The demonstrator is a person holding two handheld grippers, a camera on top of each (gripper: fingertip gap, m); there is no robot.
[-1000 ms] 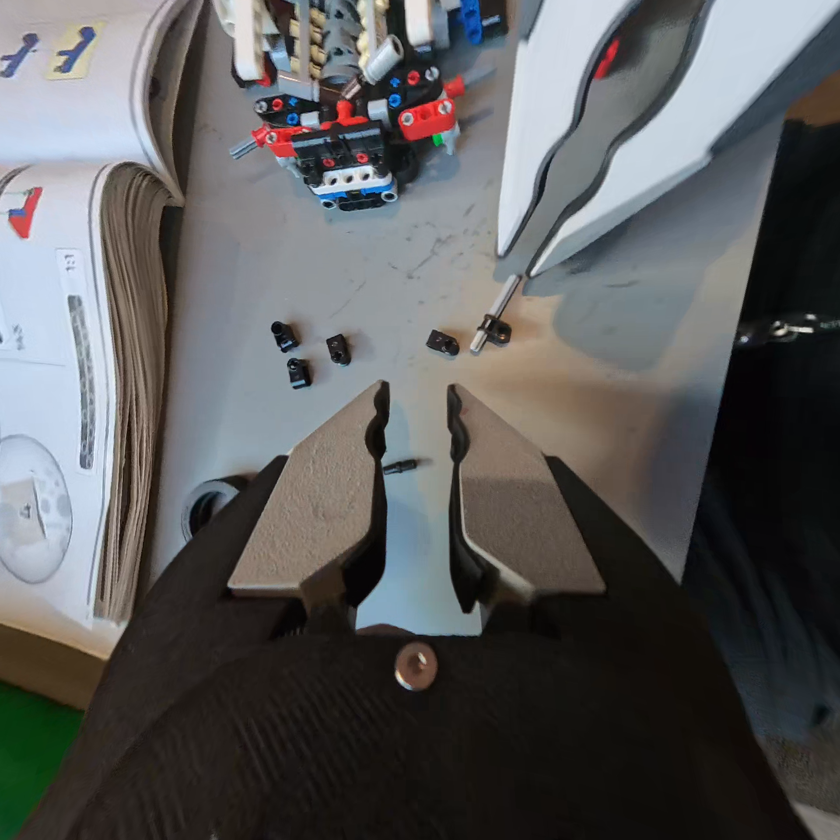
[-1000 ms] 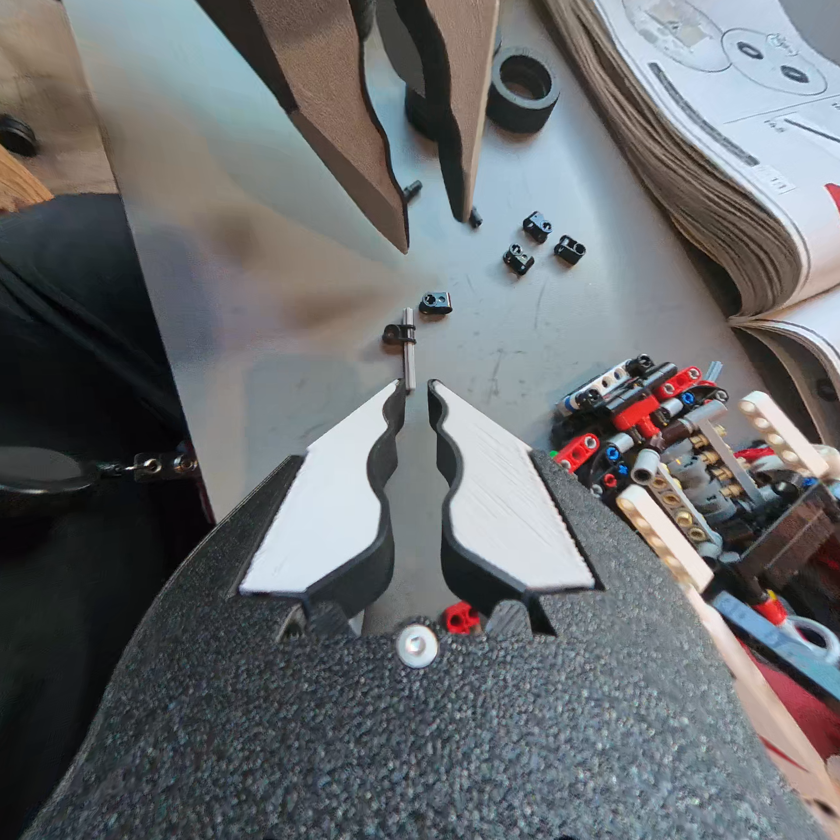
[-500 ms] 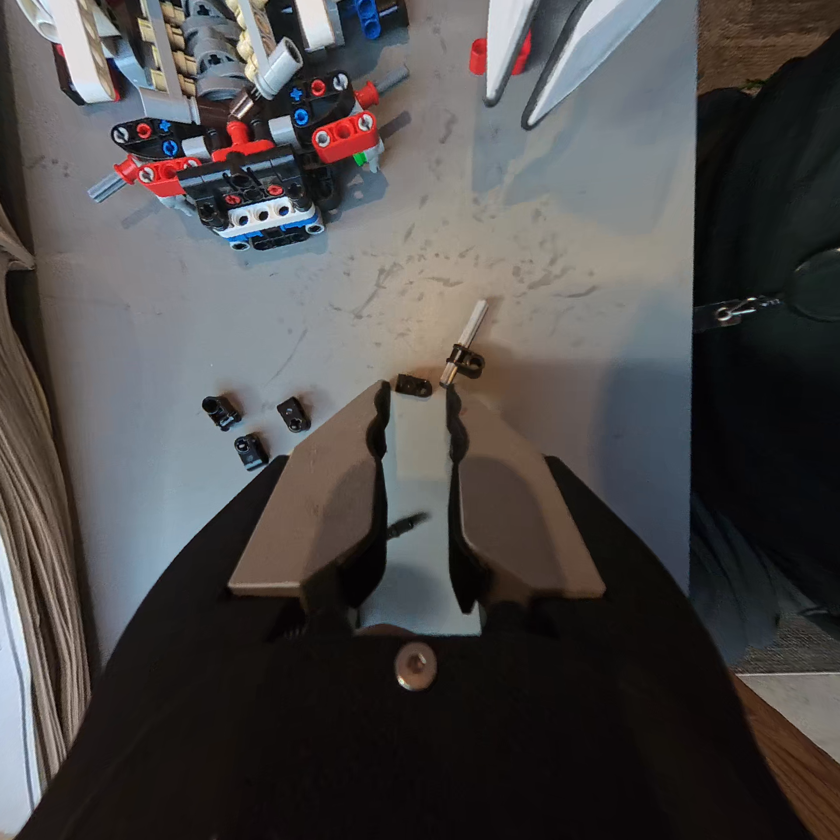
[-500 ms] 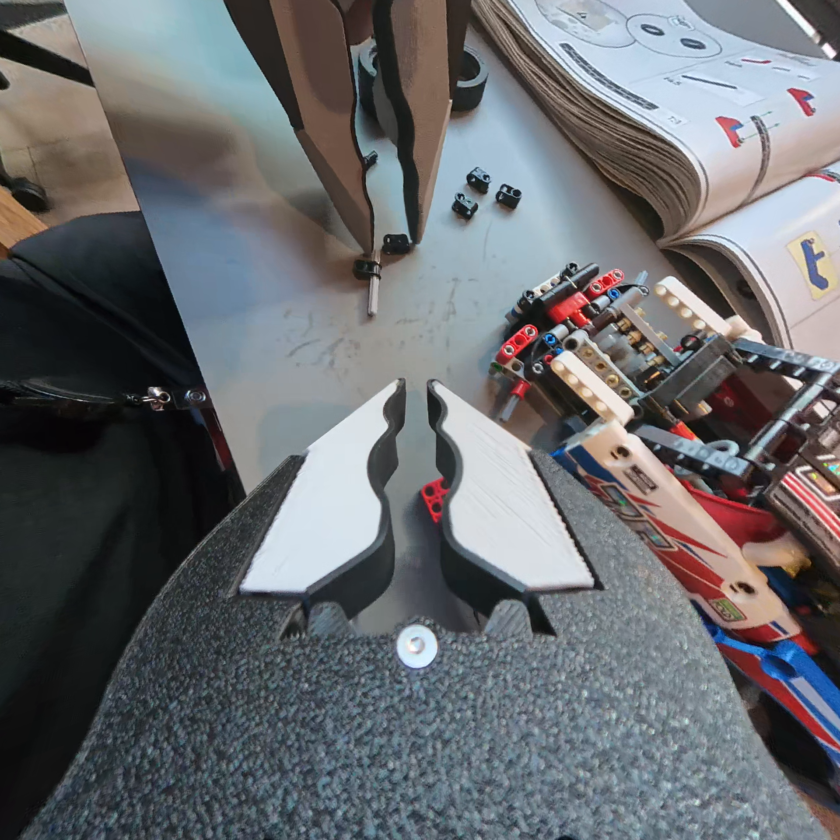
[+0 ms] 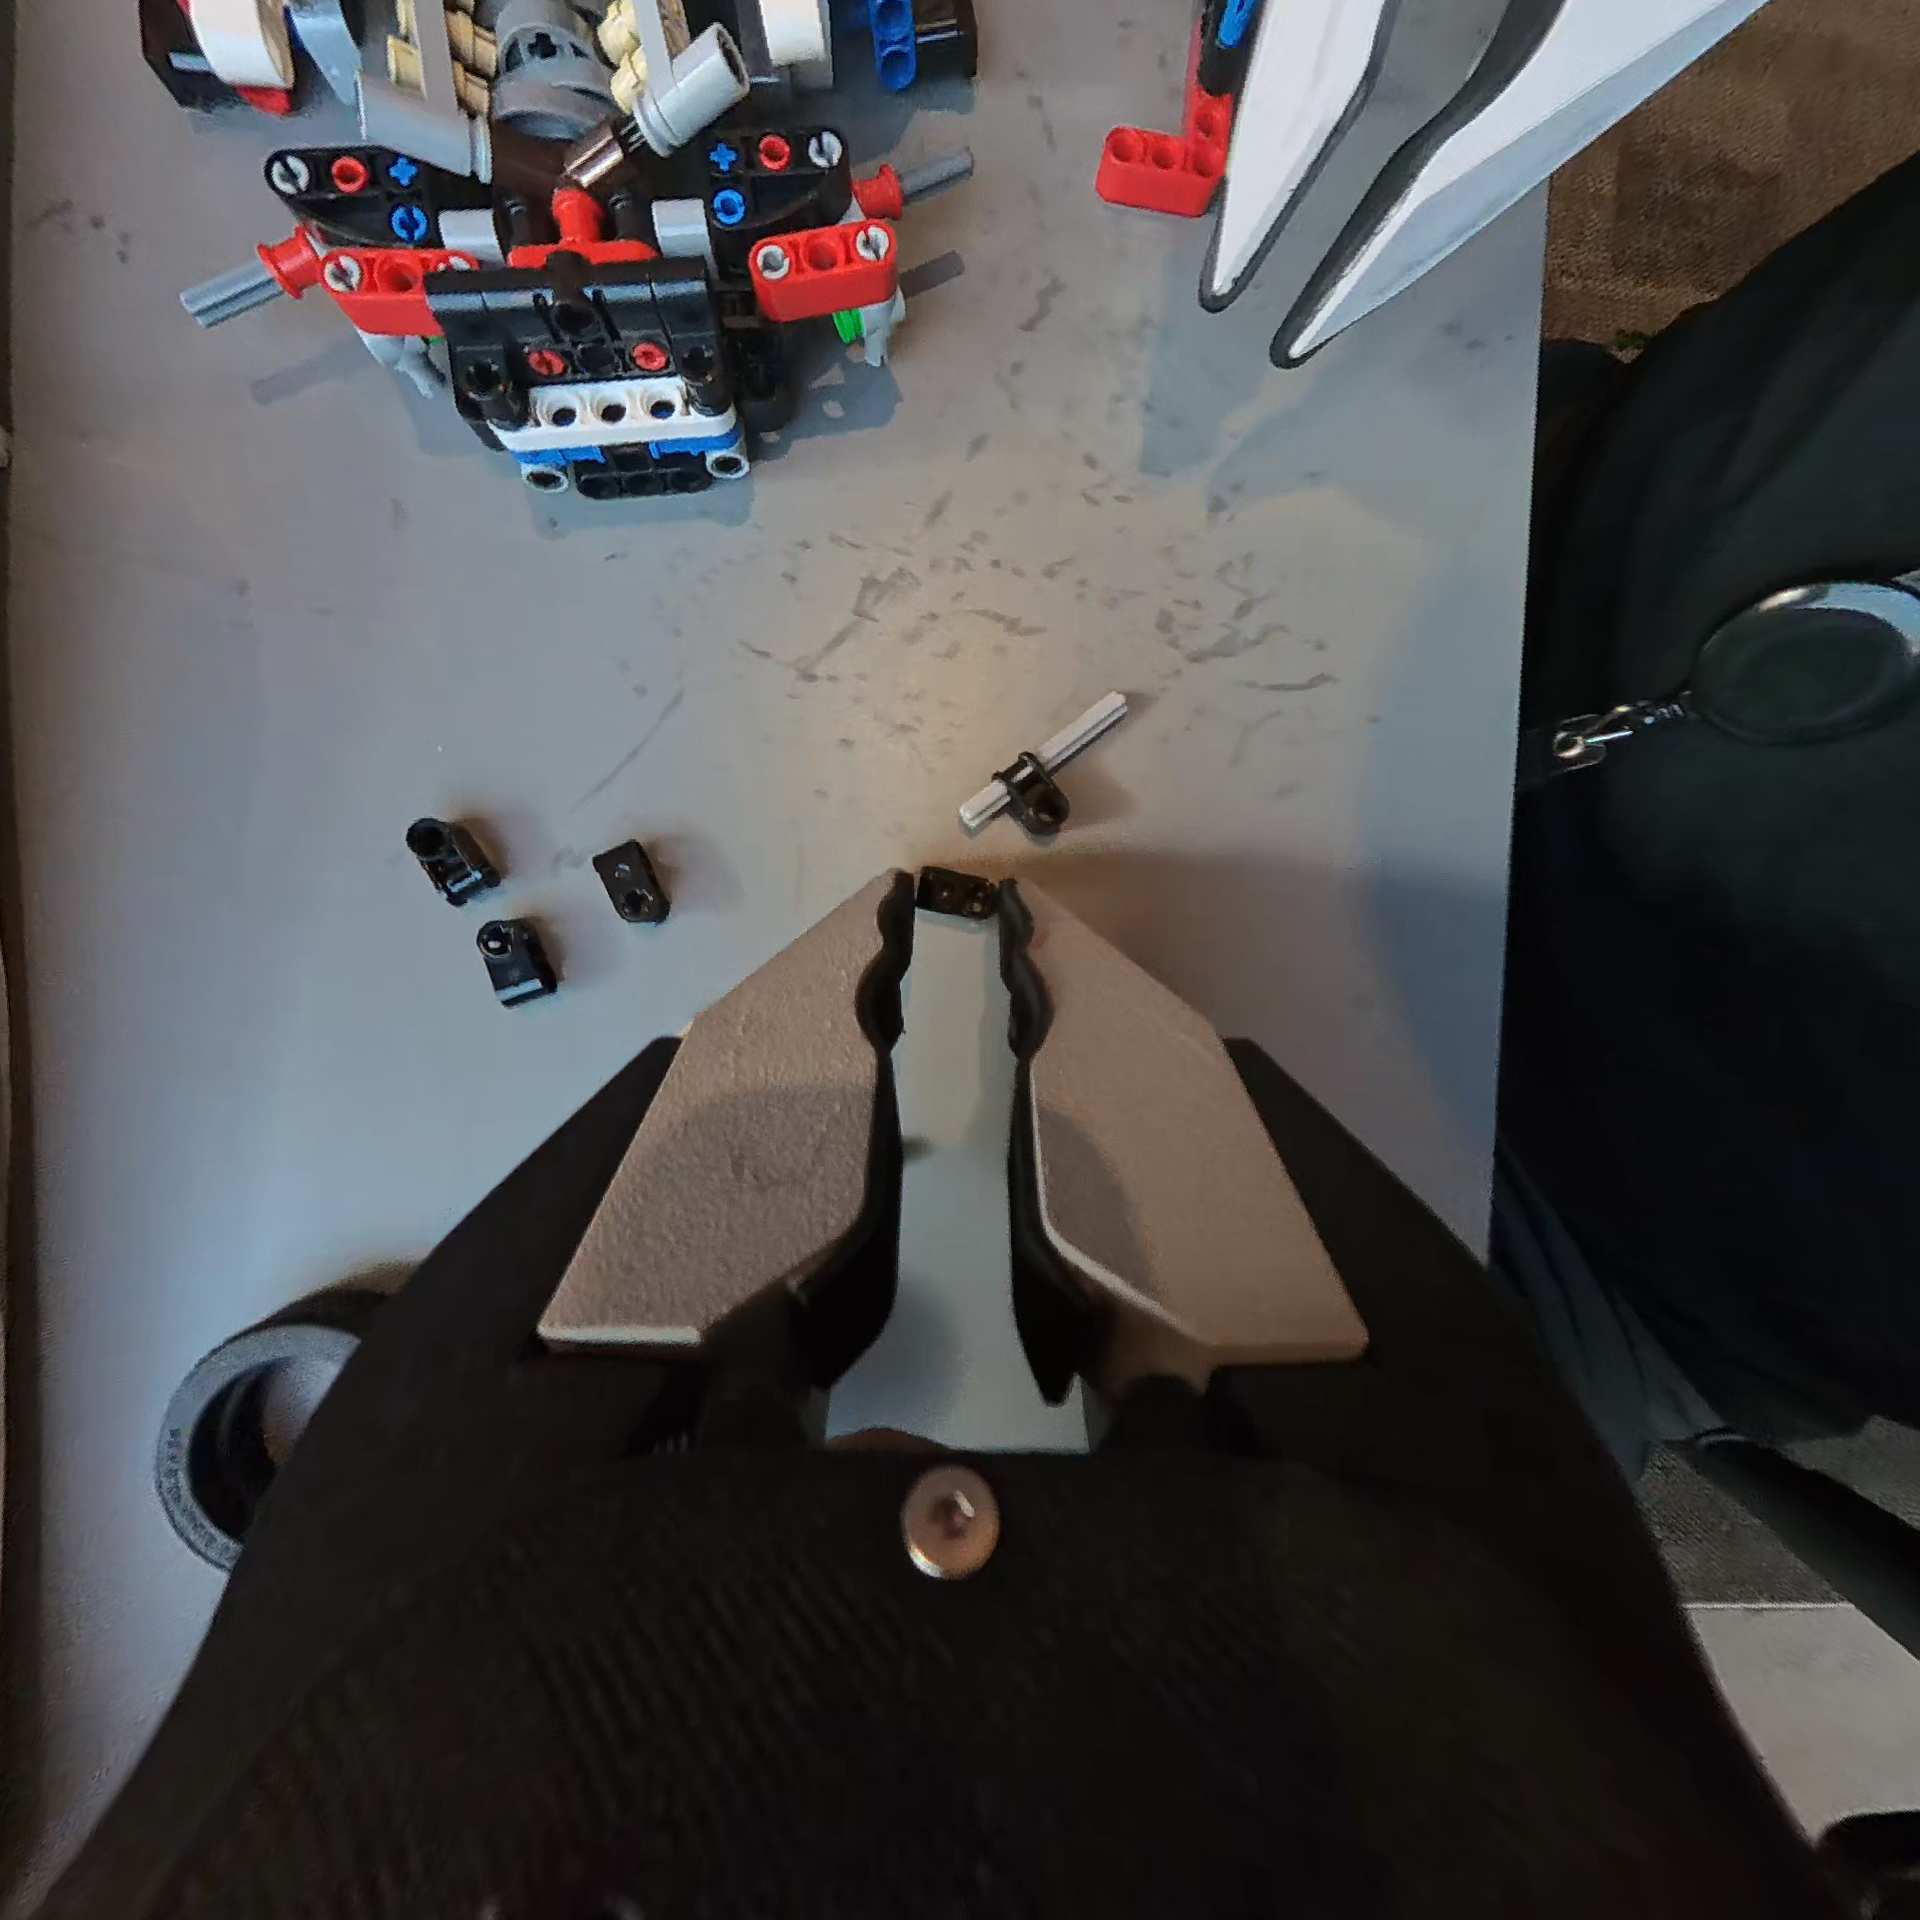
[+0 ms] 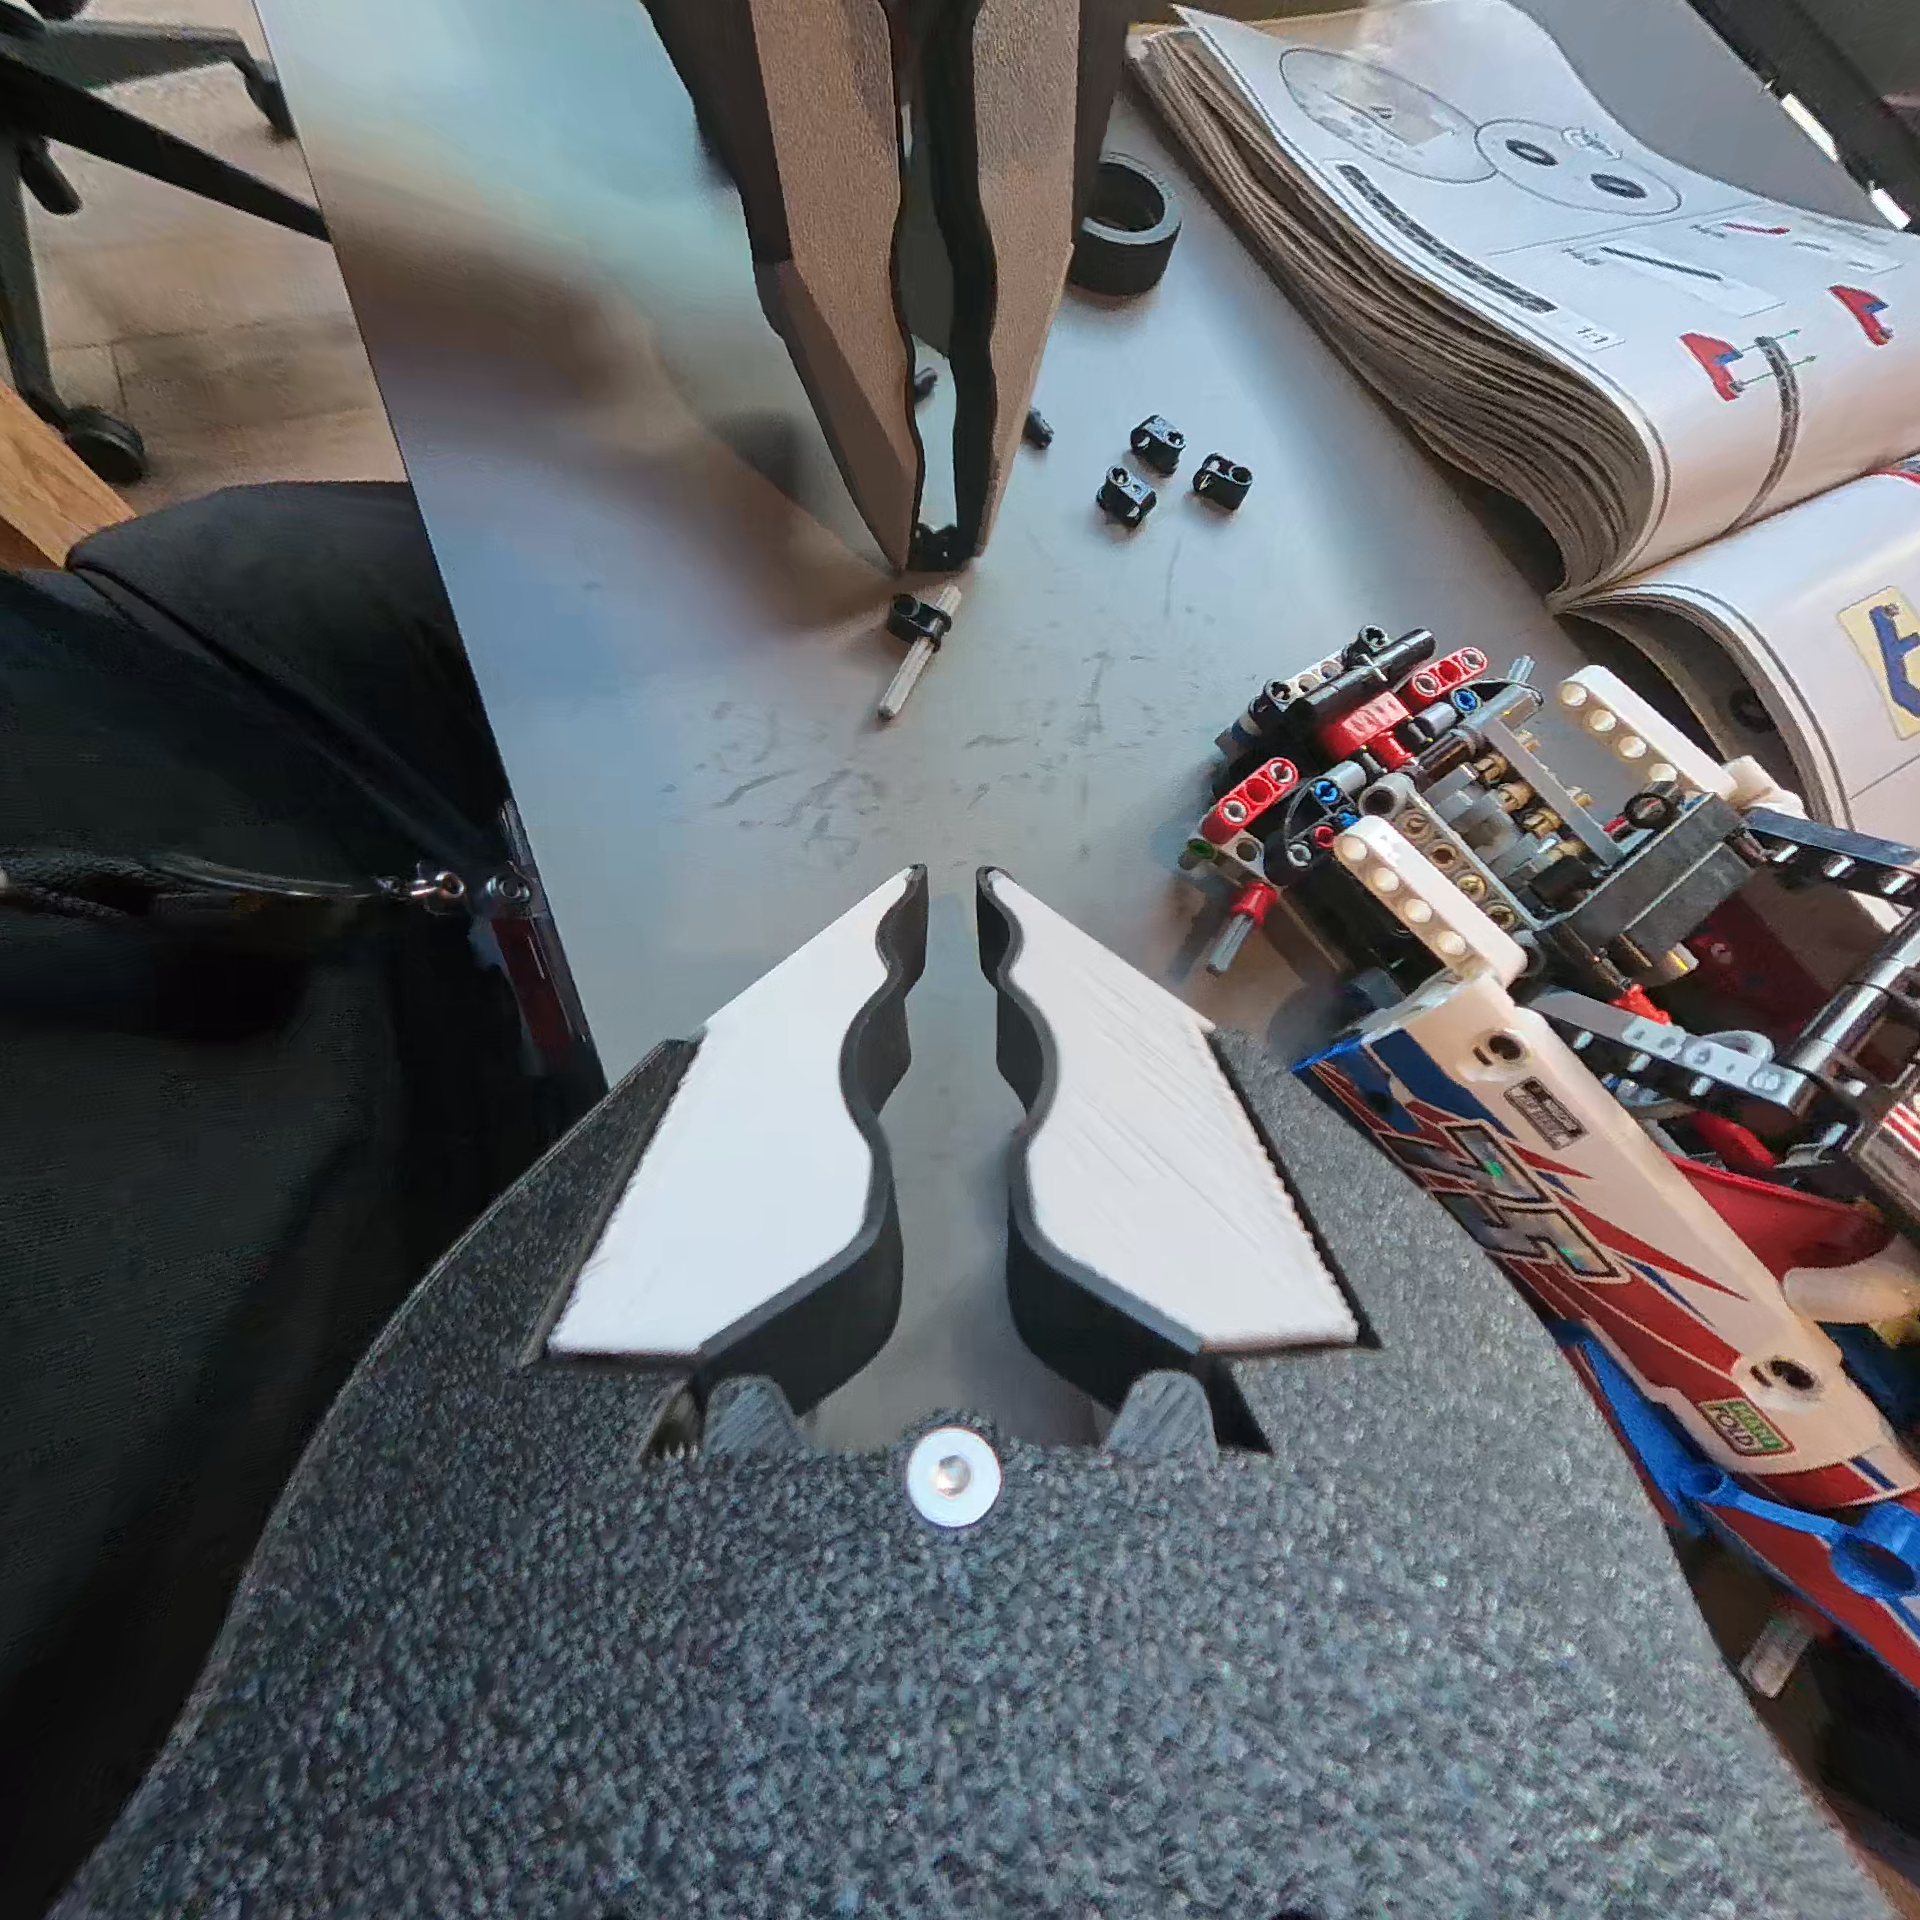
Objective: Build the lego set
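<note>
My left gripper (image 5: pixel 956 896) has grey fingers and is shut on a small black connector (image 5: pixel 961 894) at its tips, down on the grey table (image 5: pixel 935 582). It also shows in the right wrist view (image 6: pixel 935 545), standing upright on that connector. Just beyond it lies a light grey axle with a black connector on it (image 5: pixel 1039 764) (image 6: pixel 920 644). My right gripper (image 6: pixel 951 881) has white fingers, open by a narrow gap and empty, held back above the table; it shows at the top right of the left wrist view (image 5: pixel 1247 330). The partly built model (image 5: pixel 582 312) (image 6: pixel 1507 831) lies at the far side.
Three loose black connectors (image 5: pixel 520 904) (image 6: pixel 1174 468) lie left of my left gripper. A black ring (image 5: pixel 223 1444) (image 6: pixel 1127 234) sits near the open instruction book (image 6: pixel 1507 260). A red L-shaped beam (image 5: pixel 1158 166) lies by the model. A person's dark clothing (image 5: pixel 1714 935) lines the table's right edge.
My left gripper moved forward over the small pin to the black connector and closed on it. My right gripper drew back from the axle toward the model.
</note>
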